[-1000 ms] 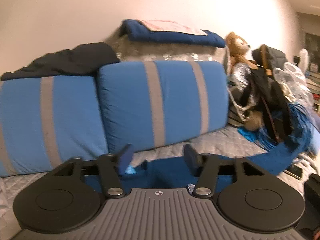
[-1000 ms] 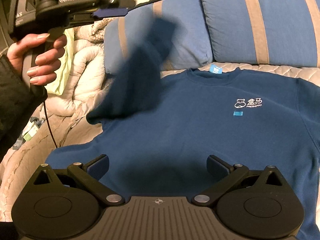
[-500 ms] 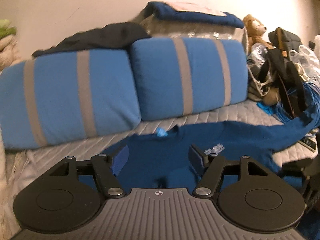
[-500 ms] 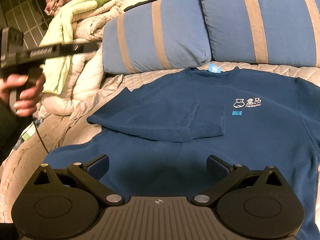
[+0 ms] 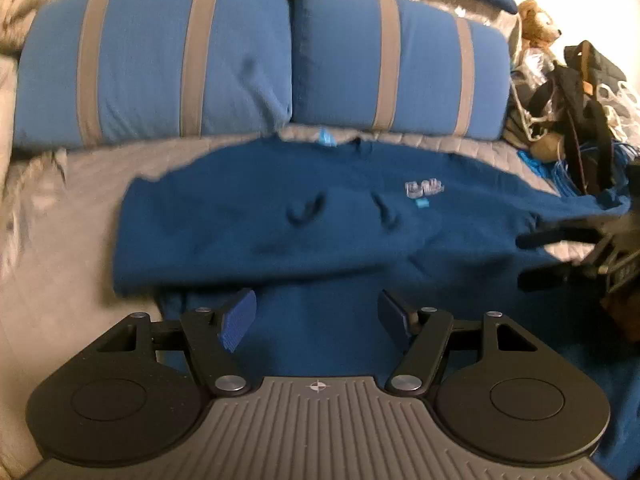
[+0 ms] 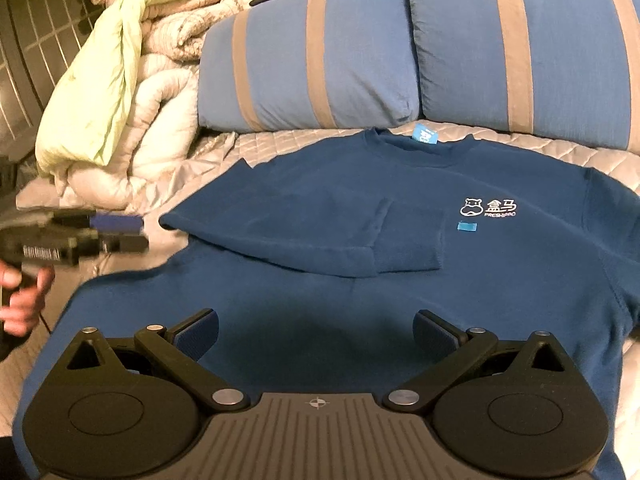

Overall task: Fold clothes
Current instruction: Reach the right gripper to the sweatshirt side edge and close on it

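Left wrist view: the left gripper is sitting at the lower centre of the frame with its jaws spread wide and nothing between them. The blue sweatshirt is lying flat on the grey quilted bed cover, filling the middle of the frame directly beyond and beneath the fingertips; one sleeve is lying folded across the chest, left of centre. Two blue striped pillows are standing along the upper half of the frame, just behind the collar. A teddy bear and a dark bag are showing at the upper right. The right gripper is appearing at the right edge, blurred, above the garment's far side. Right wrist view: the right gripper is occupying the lower centre, its jaws standing wide apart and empty, with the sweatshirt spreading just ahead of and under them. The folded sleeve is resting across the chest at centre frame, its cuff ending beside the white logo. The left gripper is showing at the left edge, blurred, held in a hand, beside the garment's edge; its opening cannot be told from this angle. Bundled bedding is piling up at the upper left.
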Tool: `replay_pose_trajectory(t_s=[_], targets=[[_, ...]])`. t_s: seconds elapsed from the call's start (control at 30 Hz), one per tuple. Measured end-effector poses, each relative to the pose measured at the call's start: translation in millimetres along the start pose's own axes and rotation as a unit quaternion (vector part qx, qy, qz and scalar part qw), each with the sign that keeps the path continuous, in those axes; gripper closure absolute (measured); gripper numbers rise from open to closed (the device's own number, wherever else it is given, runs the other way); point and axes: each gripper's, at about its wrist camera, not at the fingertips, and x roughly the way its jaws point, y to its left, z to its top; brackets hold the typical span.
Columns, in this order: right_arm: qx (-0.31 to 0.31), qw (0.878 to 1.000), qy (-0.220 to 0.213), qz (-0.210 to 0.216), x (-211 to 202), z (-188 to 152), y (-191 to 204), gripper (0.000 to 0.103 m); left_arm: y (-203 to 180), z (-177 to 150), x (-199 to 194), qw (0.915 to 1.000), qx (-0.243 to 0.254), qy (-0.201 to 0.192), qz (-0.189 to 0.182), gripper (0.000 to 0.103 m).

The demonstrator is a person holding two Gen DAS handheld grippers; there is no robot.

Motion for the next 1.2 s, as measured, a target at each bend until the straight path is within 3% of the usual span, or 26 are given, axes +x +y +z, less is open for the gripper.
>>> replay_pose_trajectory(t_s=[0.13, 0.2, 0.3, 0.4, 0.5, 0.83, 1.0, 1.1, 1.13, 1.2], targets=[[-0.016, 1.000, 0.005, -0.007, 1.1, 0.2, 4.3, 0.001, 4.4, -7.3, 8.3, 0.9995, -0.029, 0.009, 0.007, 0.036], [-0.024, 1.000, 0.005, -0.009, -0.1, 0.7, 5.8, 0.001, 9.9, -7.2, 4.9, 0.9990, -0.043, -0.005, 0.014, 0.036], [-0.070, 0.997, 0.009, -0.019, -3.5, 4.4, 12.8, 0.001, 14.8, -9.6, 4.7, 0.9980, -0.060, -0.010, 0.015, 0.035], [-0.165, 0.984, 0.015, -0.057, -2.7, 10.9, 25.0, 0.001, 18.3, -12.3, 4.3, 0.9973, -0.071, -0.017, 0.002, 0.035], [-0.227, 0.970, 0.030, -0.078, 7.6, 19.0, 30.6, 0.009, 21.4, -15.1, 4.7, 0.9964, -0.079, -0.023, -0.018, 0.035], [-0.340, 0.932, 0.064, -0.107, 81.7, 35.8, 35.9, 0.027, 24.4, -18.7, 2.5, 0.9937, -0.089, -0.039, -0.056, 0.035], [-0.384, 0.911, 0.090, -0.116, 111.0, 35.7, 39.8, 0.046, 25.5, -18.8, 3.6, 0.9932, -0.090, -0.037, -0.064, 0.035], [-0.384, 0.910, 0.106, -0.117, 121.7, 37.3, 34.9, 0.058, 25.4, -18.8, 3.6, 0.9933, -0.087, -0.038, -0.065, 0.035], [-0.379, 0.912, 0.108, -0.115, 121.8, 37.6, 33.5, 0.075, 25.0, -19.0, 3.5, 0.9934, -0.086, -0.039, -0.065, 0.035], [-0.368, 0.916, 0.112, -0.112, 121.1, 38.1, 31.1, 0.082, 24.4, -19.5, 2.9, 0.9935, -0.083, -0.041, -0.066, 0.035]])
